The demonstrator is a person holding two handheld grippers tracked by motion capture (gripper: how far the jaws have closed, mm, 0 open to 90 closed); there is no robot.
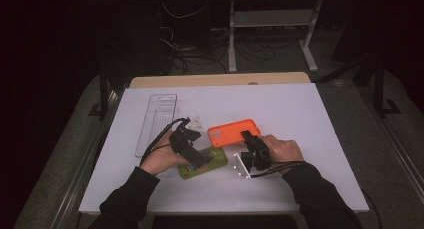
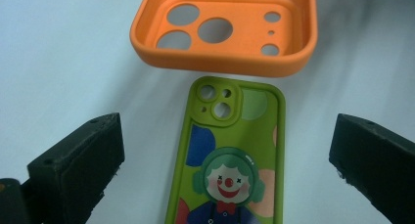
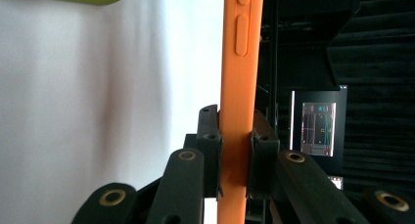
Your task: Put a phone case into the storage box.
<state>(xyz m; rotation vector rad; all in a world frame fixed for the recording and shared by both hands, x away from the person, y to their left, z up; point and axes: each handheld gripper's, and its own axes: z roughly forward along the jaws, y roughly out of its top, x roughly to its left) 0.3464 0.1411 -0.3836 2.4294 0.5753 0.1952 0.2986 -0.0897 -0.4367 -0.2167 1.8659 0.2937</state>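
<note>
White board covers the table (image 1: 300, 104) at the middle of the high view, with a dark room, cables and a light-coloured stand behind it at the top of the frame. At the centre of the board an orange phone case (image 1: 233, 132) is pinched by the right gripper (image 1: 248, 137), whose jaws are pressed together on one side wall of the case; in the right gripper view that wall (image 3: 238, 87) runs up the middle of the frame between the two black pads, its button bumps near the top. The right hand (image 1: 282, 150) sits lower right of the case, knuckles up, the forearm in a dark sleeve coming in from the bottom edge. Just below and left of the orange case lies a green phone case (image 2: 230, 160) printed with a clown, flat on the board, its camera cut-outs toward the orange case (image 2: 230, 31). The left gripper (image 1: 202, 161) hangs over it with jaws spread wide on either side, touching nothing. The left hand (image 1: 162, 159) wraps the gripper body from the lower left. A clear plastic tray (image 1: 157, 121) lies toward the upper left of the board.
</note>
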